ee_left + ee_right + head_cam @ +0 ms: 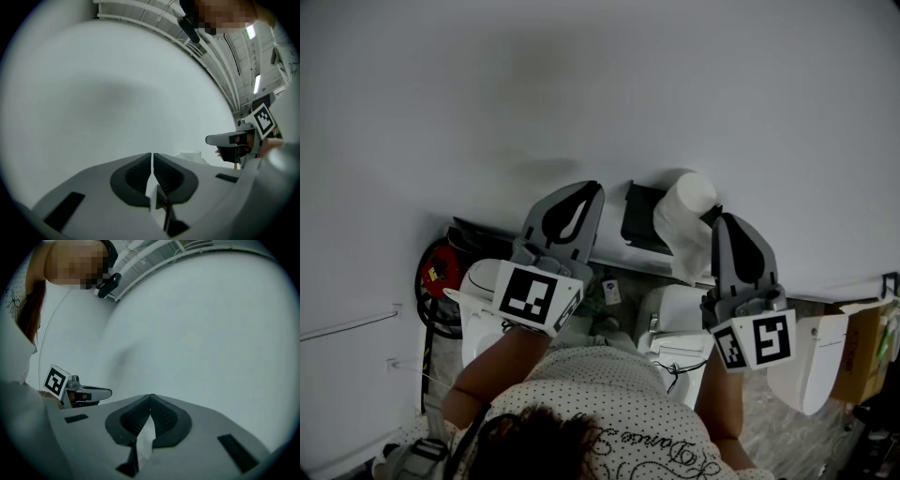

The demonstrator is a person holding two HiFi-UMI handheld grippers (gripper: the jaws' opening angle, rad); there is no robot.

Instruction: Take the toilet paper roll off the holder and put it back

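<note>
- At bottom centre, dotted shirt (609, 412); both forearms (502, 361) stretched up-frame toward the wall (581, 75).
- Left gripper (589, 190), mid-frame: clamped together, empty.
- Right gripper (727, 221), right of centre: likewise closed on nothing.
- Toilet paper roll (684, 220) between them, against black holder (637, 216).

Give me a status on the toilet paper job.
Done: nothing shows; the toilet paper roll sits at its black holder on the wall, either untouched or already returned. In hand: nothing; the left gripper and right gripper are both shut and empty. Left: if untouched, lifting the roll off and refitting it.
</note>
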